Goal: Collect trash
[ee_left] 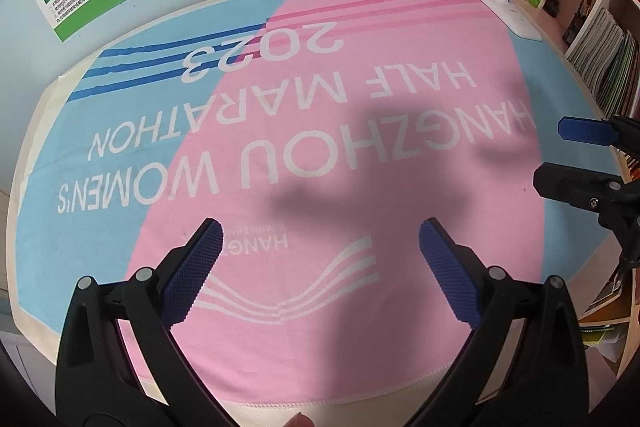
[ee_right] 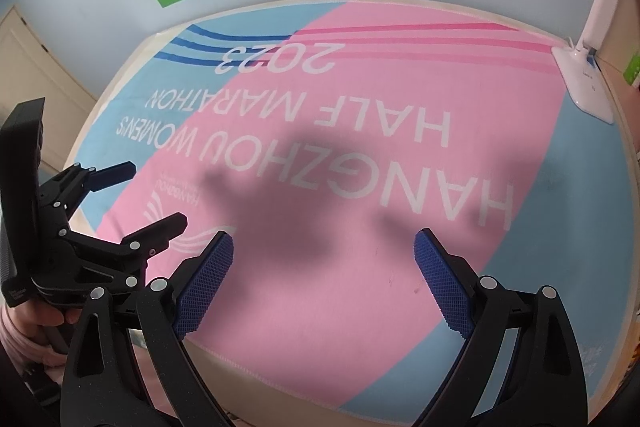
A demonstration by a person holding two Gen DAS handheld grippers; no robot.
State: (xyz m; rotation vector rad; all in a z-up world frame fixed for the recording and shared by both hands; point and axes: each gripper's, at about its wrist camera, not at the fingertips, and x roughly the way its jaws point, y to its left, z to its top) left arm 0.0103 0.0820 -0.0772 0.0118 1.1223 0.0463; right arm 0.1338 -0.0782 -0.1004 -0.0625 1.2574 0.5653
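Both claws, left and right, hung with fingers apart above the towel (no trash visible below either), probably ready to search.

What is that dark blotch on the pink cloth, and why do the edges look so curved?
In the left wrist view, the blotch is a soft shadow on the towel, seemingly cast by the grippers above it. In the right wrist view, the same kind of shadow falls ahead of the right gripper. Both fisheye views bow the towel's edges and darken the corners.
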